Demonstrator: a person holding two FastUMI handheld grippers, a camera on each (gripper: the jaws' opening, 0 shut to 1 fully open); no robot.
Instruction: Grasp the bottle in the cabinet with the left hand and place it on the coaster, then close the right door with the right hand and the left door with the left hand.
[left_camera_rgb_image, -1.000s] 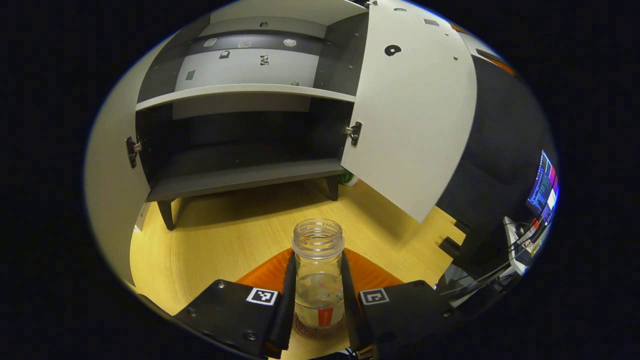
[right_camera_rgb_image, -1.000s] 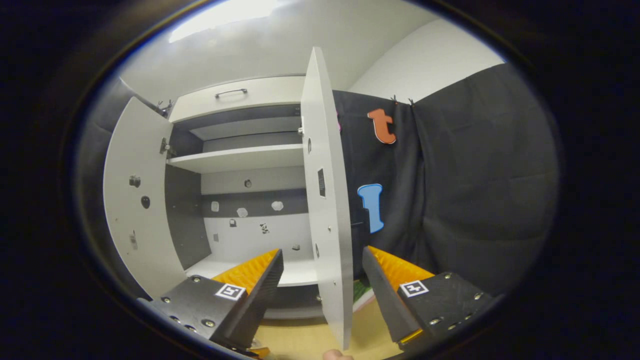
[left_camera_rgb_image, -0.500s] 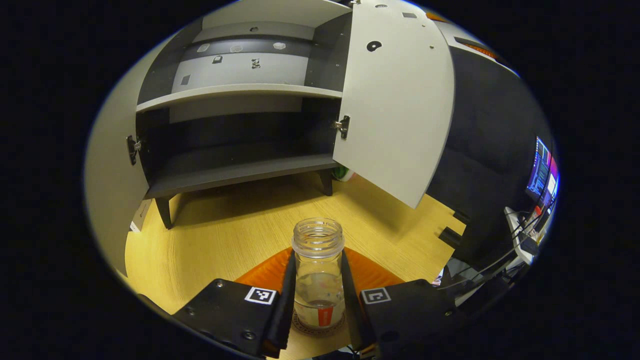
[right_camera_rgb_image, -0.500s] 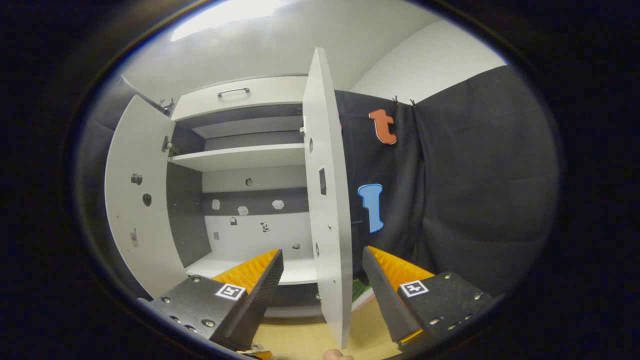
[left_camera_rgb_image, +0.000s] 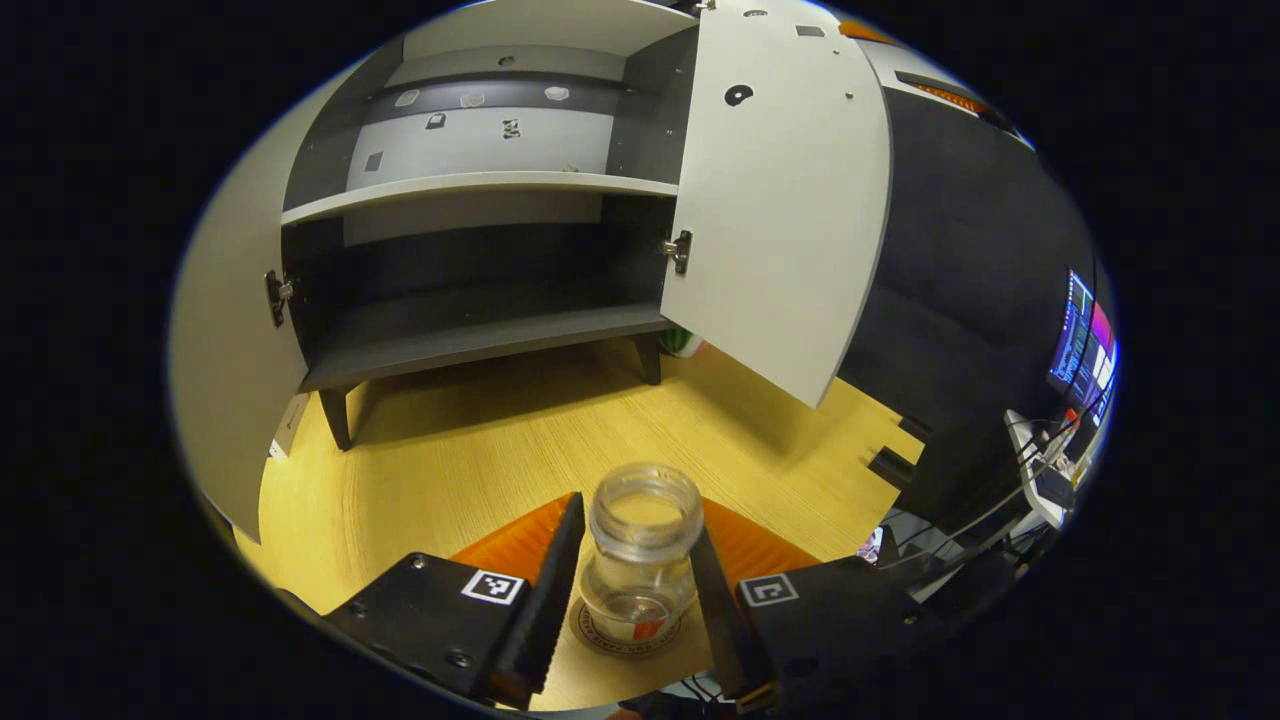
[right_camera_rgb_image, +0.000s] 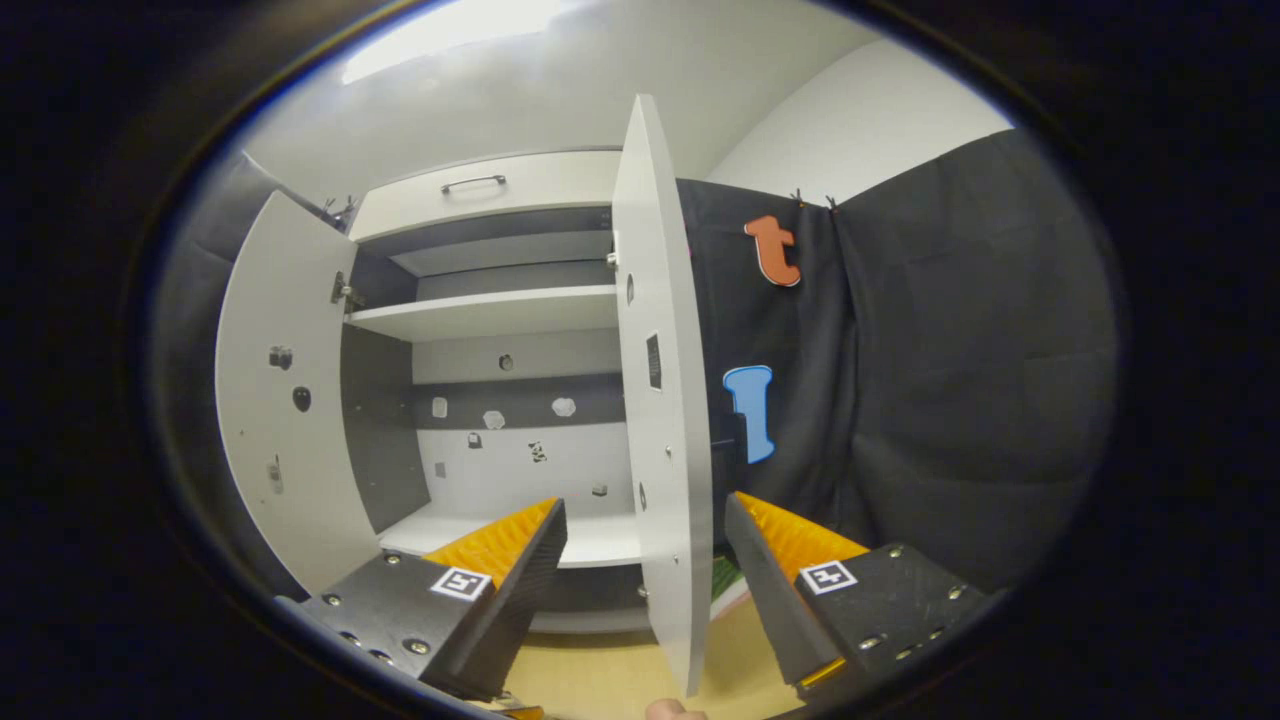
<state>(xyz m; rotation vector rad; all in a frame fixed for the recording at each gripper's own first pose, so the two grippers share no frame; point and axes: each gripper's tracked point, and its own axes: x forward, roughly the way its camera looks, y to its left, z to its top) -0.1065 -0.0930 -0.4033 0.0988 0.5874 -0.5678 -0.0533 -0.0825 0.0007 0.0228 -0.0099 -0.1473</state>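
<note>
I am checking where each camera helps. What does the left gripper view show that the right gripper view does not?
Left gripper view: the bottle standing on the coaster between the open fingers of the left gripper, the wooden table, a monitor.
Right gripper view: a drawer handle, and the right gripper straddling the right door's edge.
Both: the open cabinet.

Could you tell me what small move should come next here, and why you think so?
Probably draw the left gripper up and back, clear of the bottle. The bottle stands on the coaster with gaps between it and both open fingers, so placing looks done. The right door stands open between the right gripper fingers, waiting to be closed.
</note>
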